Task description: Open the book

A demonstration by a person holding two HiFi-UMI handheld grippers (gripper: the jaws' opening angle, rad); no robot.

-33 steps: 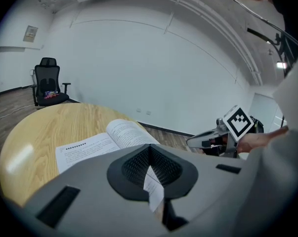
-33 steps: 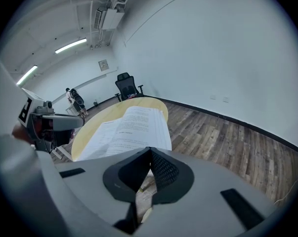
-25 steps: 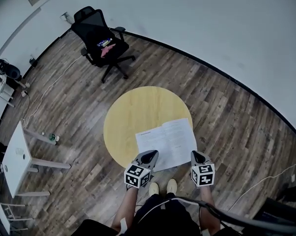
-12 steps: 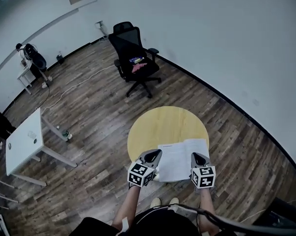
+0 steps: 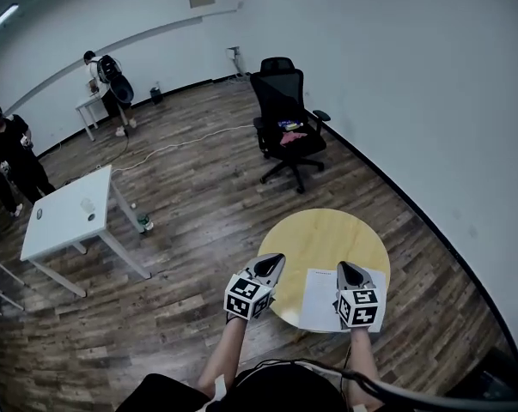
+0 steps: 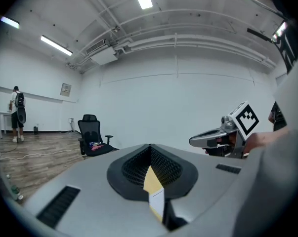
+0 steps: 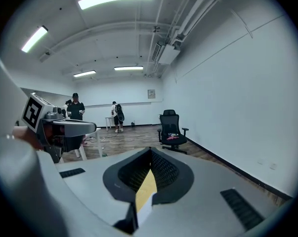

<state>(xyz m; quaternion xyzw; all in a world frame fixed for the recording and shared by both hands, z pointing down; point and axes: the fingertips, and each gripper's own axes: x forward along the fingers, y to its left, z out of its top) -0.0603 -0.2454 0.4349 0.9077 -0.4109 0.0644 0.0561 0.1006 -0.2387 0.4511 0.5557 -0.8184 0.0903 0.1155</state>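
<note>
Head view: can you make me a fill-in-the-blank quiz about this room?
The book lies ___ on the round table. That table's top is ___ in colour. The office chair is ___. The left gripper and right gripper both have their jaws ___.
Missing words: open, yellow, black, shut.

Round yellow tabletop, standing on the wood-plank floor close to the white wall. An open book lies flat on it, white pages up, at the near right edge. Also on the floor: a black office chair beyond the tabletop, a white table well apart to the left, and a bottle beside its leg.
</note>
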